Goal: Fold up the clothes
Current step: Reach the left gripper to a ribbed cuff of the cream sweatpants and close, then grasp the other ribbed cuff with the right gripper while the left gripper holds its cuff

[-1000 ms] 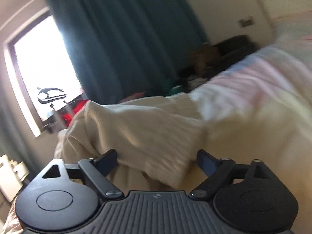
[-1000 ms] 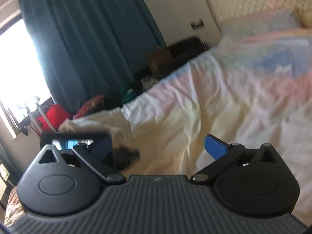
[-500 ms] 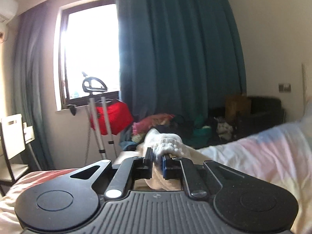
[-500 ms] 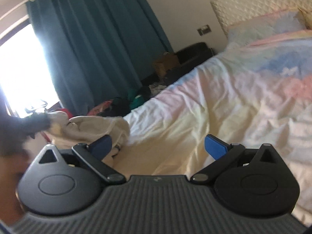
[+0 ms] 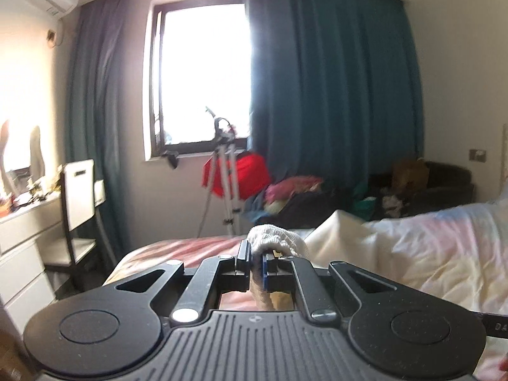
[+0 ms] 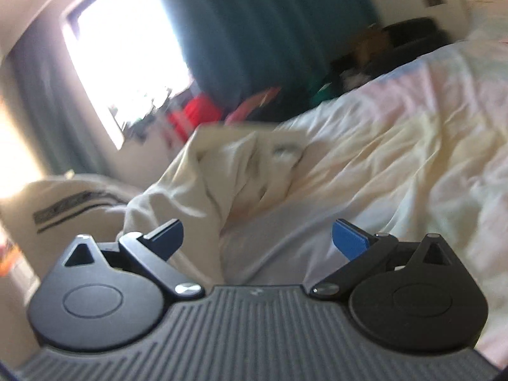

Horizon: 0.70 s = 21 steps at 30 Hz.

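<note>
Left wrist view: cream ribbed garment (image 5: 273, 238), bunched between pinching fingers (image 5: 243, 255)

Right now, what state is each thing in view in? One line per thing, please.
Left gripper: shut on a bunched fold of the cream garment.
Right gripper: open, nothing between its fingers.
Cream garment: crumpled on the bed, not folded yet, one part lifted by the left gripper.
Bed sheet: wrinkled, spread over the bed.
Teal curtain: drawn aside, leaving the window uncovered.
Chair: upright beside the white desk.
</note>
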{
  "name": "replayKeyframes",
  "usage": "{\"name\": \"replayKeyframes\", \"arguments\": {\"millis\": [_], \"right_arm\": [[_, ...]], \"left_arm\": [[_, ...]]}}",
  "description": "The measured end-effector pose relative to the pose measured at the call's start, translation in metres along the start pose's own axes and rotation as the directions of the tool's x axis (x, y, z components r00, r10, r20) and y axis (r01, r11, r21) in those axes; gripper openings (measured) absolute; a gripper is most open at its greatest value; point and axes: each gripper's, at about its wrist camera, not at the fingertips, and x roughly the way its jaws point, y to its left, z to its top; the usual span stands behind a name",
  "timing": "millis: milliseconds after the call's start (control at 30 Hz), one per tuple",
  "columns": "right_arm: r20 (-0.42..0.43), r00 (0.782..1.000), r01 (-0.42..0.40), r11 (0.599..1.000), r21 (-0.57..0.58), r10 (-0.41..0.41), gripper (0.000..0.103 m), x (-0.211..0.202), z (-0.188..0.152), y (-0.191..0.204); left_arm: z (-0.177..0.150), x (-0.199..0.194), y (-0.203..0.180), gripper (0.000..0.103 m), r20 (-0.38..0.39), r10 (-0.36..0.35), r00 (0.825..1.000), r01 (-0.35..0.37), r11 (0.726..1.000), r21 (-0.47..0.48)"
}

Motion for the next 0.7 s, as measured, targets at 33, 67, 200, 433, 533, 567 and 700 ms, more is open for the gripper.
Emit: {"name": "replayKeyframes", "arguments": {"millis": [33, 67, 200, 433, 533, 567, 700], "right_arm": [[-0.032, 1.000, -0.002, 0.999, -0.032, 0.001, 0.102, 0.001, -0.005, 0.008], [-0.058, 0.998, -0.006, 0.999, -0.048, 0.003, 0.102, 0.004, -0.010, 0.014], [-0.204, 0.979, -0.029, 0.995, -0.097, 0.009, 0.092, 0.018, -0.033, 0.034], [-0.281, 0.959, -0.028, 0.974, -0.223, -0.037, 0.076, 0.042, -0.054, 0.055], [-0.201, 0.979, -0.015, 0.962, -0.274, -0.042, 0.070, 0.054, -0.056, 0.063], [-0.170, 0.985, -0.017, 0.954, -0.299, -0.036, 0.070, 0.059, -0.055, 0.067], [-0.100, 0.995, -0.030, 0.936, -0.352, -0.006, 0.068, 0.069, -0.055, 0.073]], "left_arm": [[-0.009, 0.001, 0.011, 0.007, -0.013, 0.005, 1.000, -0.005, 0.999, -0.035], [-0.014, -0.001, 0.027, 0.007, -0.022, 0.008, 1.000, -0.009, 0.998, -0.064], [-0.039, 0.000, 0.069, 0.007, -0.075, 0.037, 0.997, -0.049, 0.984, -0.173], [-0.050, 0.009, 0.096, 0.008, -0.109, 0.035, 0.993, -0.057, 0.976, -0.211], [-0.052, 0.021, 0.099, 0.008, -0.128, 0.032, 0.991, -0.061, 0.972, -0.226], [-0.052, 0.030, 0.097, 0.008, -0.139, 0.033, 0.990, -0.064, 0.971, -0.232], [-0.055, 0.047, 0.099, 0.009, -0.175, 0.043, 0.984, -0.087, 0.963, -0.256]]}}
